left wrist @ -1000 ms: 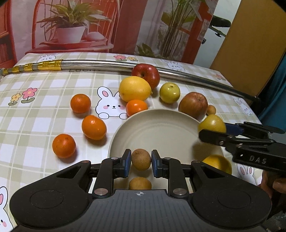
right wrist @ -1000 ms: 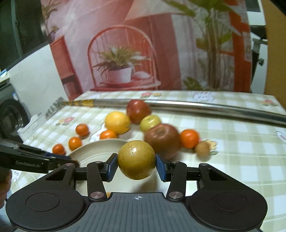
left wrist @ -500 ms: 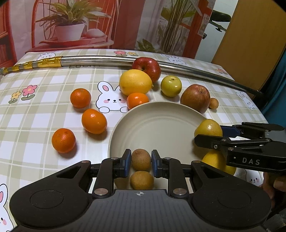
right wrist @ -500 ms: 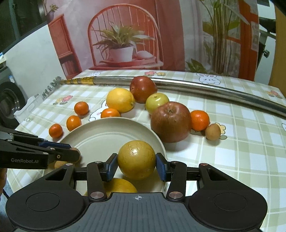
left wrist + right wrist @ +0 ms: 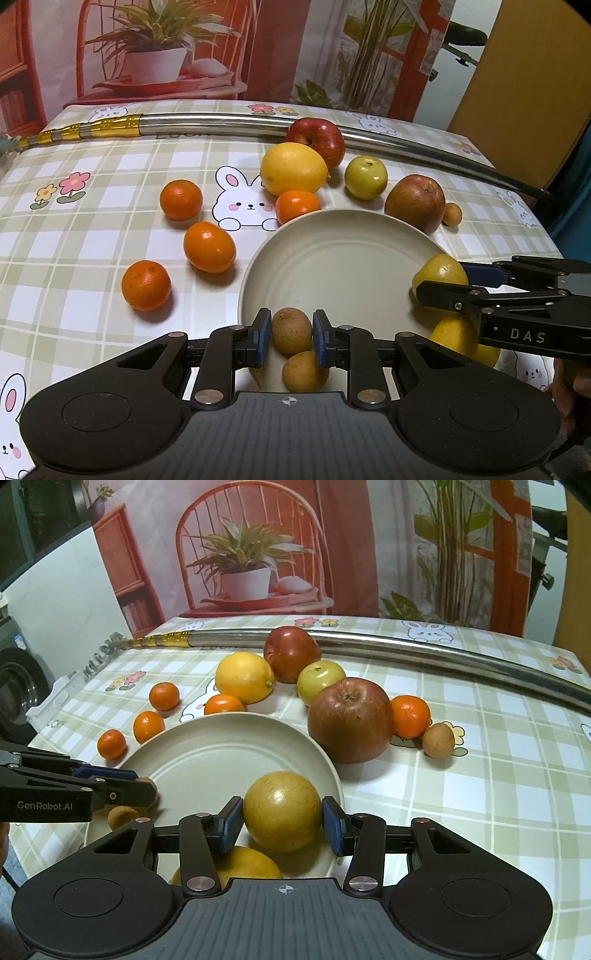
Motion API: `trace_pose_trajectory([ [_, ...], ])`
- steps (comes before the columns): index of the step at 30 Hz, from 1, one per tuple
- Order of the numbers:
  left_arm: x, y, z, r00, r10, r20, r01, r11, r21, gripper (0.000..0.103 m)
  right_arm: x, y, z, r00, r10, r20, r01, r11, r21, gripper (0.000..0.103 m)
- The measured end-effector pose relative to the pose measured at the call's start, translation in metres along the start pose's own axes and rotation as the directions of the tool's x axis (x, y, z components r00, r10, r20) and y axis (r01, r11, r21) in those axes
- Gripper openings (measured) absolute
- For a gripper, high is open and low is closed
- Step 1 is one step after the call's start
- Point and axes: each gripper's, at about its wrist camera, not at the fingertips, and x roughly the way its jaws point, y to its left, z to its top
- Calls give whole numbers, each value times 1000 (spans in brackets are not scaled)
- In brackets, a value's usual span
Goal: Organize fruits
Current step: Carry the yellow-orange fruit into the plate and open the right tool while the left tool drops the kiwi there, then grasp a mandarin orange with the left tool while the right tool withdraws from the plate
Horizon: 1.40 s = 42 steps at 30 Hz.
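A beige plate (image 5: 340, 254) (image 5: 214, 749) lies on the checked tablecloth. My left gripper (image 5: 291, 331) is shut on a small brown fruit (image 5: 291, 330) over the plate's near rim, above a second brown fruit (image 5: 304, 371) lying on the plate. My right gripper (image 5: 282, 821) is shut on a round yellow fruit (image 5: 282, 810) (image 5: 439, 271) over the plate's right side, with another yellow fruit (image 5: 247, 862) (image 5: 461, 339) on the plate below it. The left gripper (image 5: 110, 790) shows at the left of the right wrist view.
Around the plate lie several small oranges (image 5: 208, 246), a lemon (image 5: 293, 168), a red apple (image 5: 317, 138), a green apple (image 5: 365, 177), a large red-brown apple (image 5: 349, 720), one orange (image 5: 410, 716) and a small brown fruit (image 5: 437, 740). A long metal pipe (image 5: 229, 123) crosses the table's far side.
The right gripper has lowered the yellow fruit from above the table to just over the plate. The left gripper kept still, holding its brown fruit.
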Motion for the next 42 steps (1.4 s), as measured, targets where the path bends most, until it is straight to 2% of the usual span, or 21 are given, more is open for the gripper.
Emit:
trace_pose_trajectory([
  [16,-6,2,-2,1000,20,5,-20,1000,-19,26,-12,4,0,999,-31,26,32,999,-32,43],
  [26,-16,6,0,1000,-26,12,27,999,-41,28,-24,4,5,997,-37,65,39,999,-35,43],
  [32,-39,21,12,995,-61,77,69,993,-101,28,-35,4,13,994,-35,102,39,998,-45,44],
  [37,-56,48,23,990,10,139,15,984,-176,29,-40,1,18,992,-30,126,35,999,-33,44],
  [42,-51,75,25,988,82,128,-48,967,-252,29,-42,-5,18,990,-36,139,38,999,-10,44],
])
